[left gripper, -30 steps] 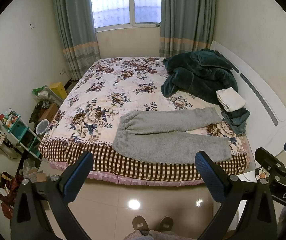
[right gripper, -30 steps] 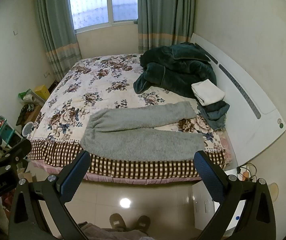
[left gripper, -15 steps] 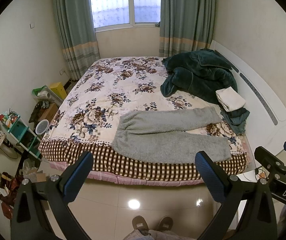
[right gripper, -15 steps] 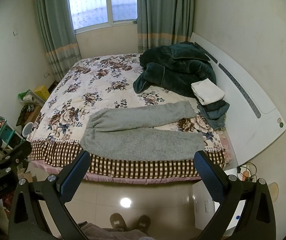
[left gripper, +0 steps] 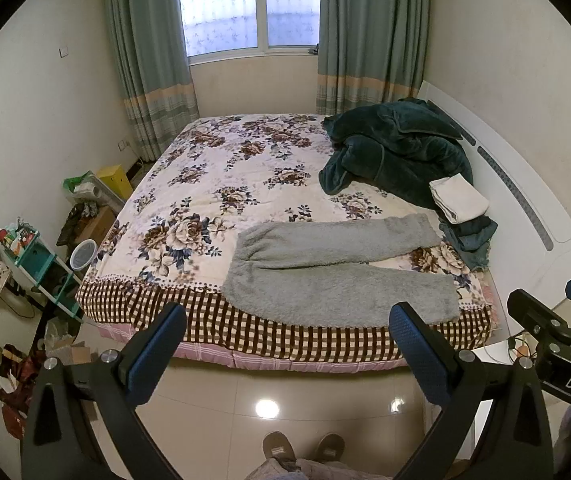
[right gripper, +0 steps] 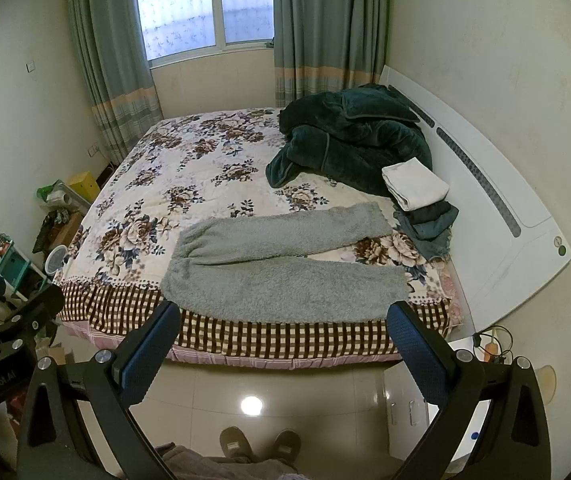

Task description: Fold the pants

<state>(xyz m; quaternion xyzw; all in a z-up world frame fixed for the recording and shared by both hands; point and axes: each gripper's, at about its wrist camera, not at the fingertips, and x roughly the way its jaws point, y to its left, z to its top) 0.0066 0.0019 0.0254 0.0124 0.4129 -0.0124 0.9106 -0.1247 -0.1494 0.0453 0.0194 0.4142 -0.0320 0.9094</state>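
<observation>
Almost nothing has changed over the last second: both views frame the room exactly as they did before, and the grey pants (left gripper: 337,272) lie in the same spot. That stillness suggests folding has not begun; the person stands back on the tiled floor, slippers (left gripper: 303,446) visible below, apparently lining up the approach.

The pants are spread flat on the bed (left gripper: 213,184) along its near edge, waistband toward the left, both legs running toward the right corner by the headboard (left gripper: 525,208). The legs splay apart, the far one angled up toward a folded white cloth (left gripper: 459,198) that sits on dark garments near the heaped green blanket (left gripper: 397,152).

Neither tool holds anything. The left gripper (left gripper: 285,340) has its jaws wide apart, well short of the bed, and the right gripper (right gripper: 281,336) is likewise spread and empty.

From the left wrist, the right gripper's frame shows at the right border, and the cluttered teal shelf (left gripper: 41,256) and fan by the left wall are plainer. The right wrist view instead catches the left gripper at its left border, and shows more of the headboard's corner and the cables on the floor beside it.
</observation>
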